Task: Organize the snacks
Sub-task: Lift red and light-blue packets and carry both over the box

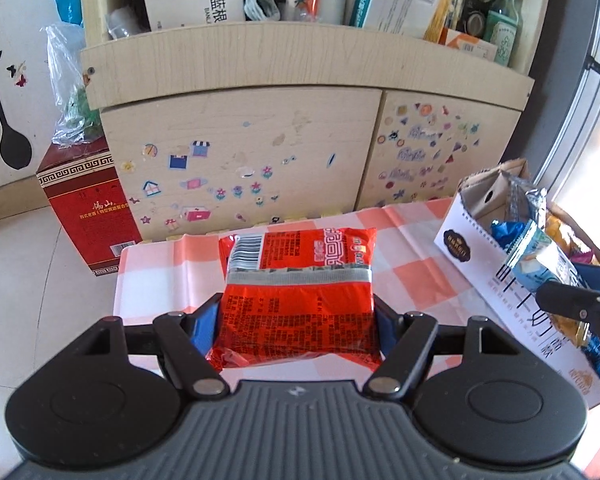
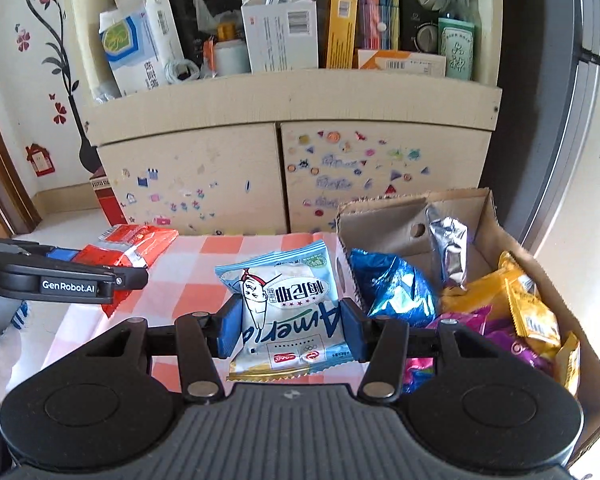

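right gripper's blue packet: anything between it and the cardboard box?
Nothing visible does. The right gripper holds the light-blue and white plastic snack packet just left of the open brown cardboard box; only the box's near wall lies between, and the top is open.

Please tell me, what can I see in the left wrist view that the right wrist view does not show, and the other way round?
Only the left wrist view shows the left gripper shut on the red snack packet, and the clear plastic bag on the red carton.

Only the right wrist view shows the right gripper shut on the pale blue snack packet, and the yellow packets inside the cardboard box.

Both show the checked tablecloth, the sticker-covered cabinet and the green glass bottle.
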Action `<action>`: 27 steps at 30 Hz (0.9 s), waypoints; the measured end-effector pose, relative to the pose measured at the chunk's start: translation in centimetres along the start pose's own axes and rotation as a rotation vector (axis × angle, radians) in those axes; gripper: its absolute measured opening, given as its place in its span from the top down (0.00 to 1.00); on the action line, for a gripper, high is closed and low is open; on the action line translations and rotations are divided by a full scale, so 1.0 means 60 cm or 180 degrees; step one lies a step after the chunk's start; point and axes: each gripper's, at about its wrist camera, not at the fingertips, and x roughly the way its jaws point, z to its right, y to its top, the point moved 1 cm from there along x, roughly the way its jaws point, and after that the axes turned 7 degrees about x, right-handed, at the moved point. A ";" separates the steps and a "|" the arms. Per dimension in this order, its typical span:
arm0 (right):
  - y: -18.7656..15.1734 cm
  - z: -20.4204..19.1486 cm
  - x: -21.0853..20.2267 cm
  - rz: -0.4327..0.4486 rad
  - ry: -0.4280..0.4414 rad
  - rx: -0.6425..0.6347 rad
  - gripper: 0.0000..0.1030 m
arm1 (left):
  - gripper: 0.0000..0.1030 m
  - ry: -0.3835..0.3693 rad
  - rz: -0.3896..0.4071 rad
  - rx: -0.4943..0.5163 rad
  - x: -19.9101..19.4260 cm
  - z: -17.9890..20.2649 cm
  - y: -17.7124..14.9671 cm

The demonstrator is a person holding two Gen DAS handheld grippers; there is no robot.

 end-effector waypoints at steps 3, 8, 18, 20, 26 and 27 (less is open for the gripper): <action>0.003 0.004 -0.006 0.0032 -0.0023 0.0004 0.44 | 0.29 -0.0004 0.0008 0.0010 -0.001 0.009 0.002; 0.005 0.006 -0.010 0.0042 -0.0030 -0.0009 0.44 | 0.29 -0.0010 -0.0006 -0.0006 -0.002 0.021 0.004; 0.012 0.011 -0.029 0.0151 -0.0051 0.0007 0.44 | 0.29 0.0011 0.0158 -0.0017 -0.021 0.045 0.026; 0.016 0.015 -0.035 0.0183 -0.0048 0.0026 0.43 | 0.29 0.0010 0.0193 -0.0002 -0.024 0.052 0.031; 0.029 0.042 -0.066 0.0321 -0.0101 0.0139 0.43 | 0.29 -0.0074 0.0282 0.0069 -0.030 0.083 0.039; 0.031 0.049 -0.073 0.0342 -0.0119 0.0165 0.43 | 0.29 -0.0090 0.0297 0.0093 -0.031 0.090 0.040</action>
